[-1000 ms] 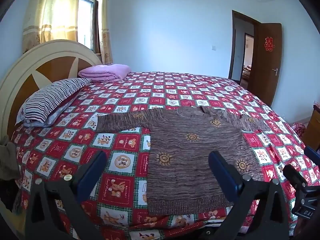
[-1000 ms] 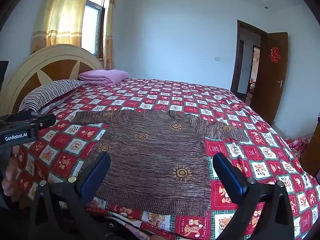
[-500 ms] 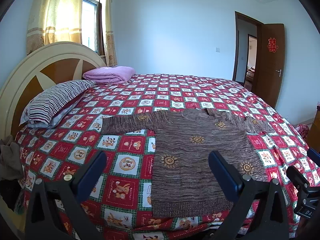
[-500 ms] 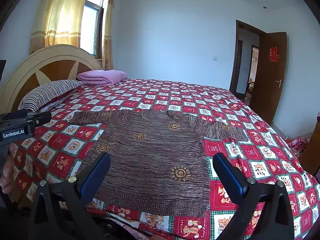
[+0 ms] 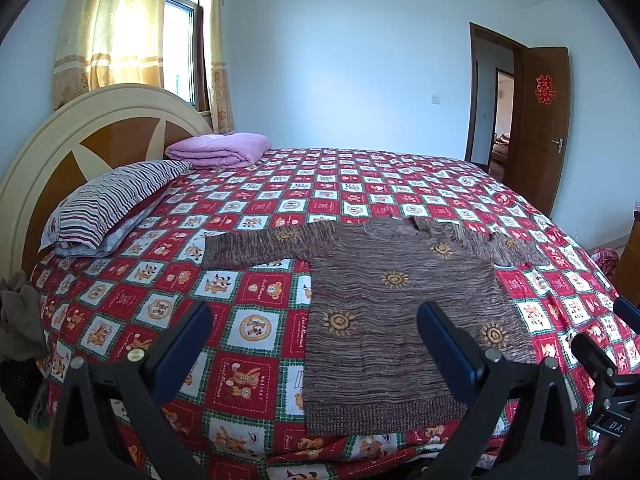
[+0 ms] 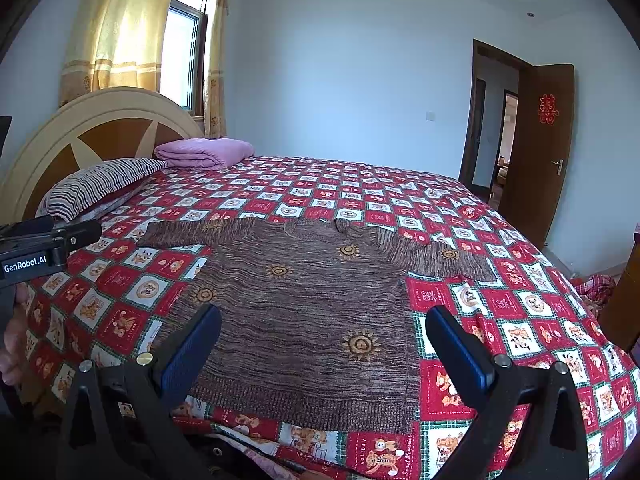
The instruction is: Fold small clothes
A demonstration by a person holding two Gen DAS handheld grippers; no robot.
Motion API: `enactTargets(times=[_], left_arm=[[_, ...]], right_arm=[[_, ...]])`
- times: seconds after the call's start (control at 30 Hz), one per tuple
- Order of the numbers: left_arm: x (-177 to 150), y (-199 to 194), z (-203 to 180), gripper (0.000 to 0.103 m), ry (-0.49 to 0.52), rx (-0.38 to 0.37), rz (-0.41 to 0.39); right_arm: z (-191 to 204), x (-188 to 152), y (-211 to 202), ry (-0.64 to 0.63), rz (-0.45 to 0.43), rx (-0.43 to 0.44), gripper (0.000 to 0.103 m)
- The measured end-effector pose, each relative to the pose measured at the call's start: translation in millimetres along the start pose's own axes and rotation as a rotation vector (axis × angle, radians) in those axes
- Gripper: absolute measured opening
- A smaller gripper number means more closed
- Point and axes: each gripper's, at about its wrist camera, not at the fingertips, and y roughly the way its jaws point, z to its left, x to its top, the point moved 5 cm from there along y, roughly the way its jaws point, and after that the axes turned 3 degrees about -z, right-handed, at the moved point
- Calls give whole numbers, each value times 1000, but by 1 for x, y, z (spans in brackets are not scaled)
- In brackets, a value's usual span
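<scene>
— What is pictured at the centre of the frame?
— A brown knitted sweater [image 5: 400,304] [image 6: 304,308], dotted with orange sun motifs, is seen laid flat and unfolded.
— How is it posed?
— Both sleeves are spread sideways; the ribbed hem is turned toward the lower edge.

Pale blue walls [image 5: 340,60], curtained window [image 6: 182,40], open brown door [image 5: 540,128].

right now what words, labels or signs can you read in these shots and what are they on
"GenRobot.AI": white print on the black left tongs, seen in the right wrist view.
"DAS", cut off at the frame edge: on the black right tongs, seen in the left wrist view.
"HOLIDAY": on the red squares of the bedspread; its other small print is too blurred to read.
Red double-happiness sign, 囍: on the door.
</scene>
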Motion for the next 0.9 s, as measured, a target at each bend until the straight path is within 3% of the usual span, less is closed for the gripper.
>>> enactTargets(times=[0.9], left_arm=[[-1, 0, 0, 103, -4, 1, -1]], right_arm=[[4, -3, 3, -9, 11, 7, 102]])
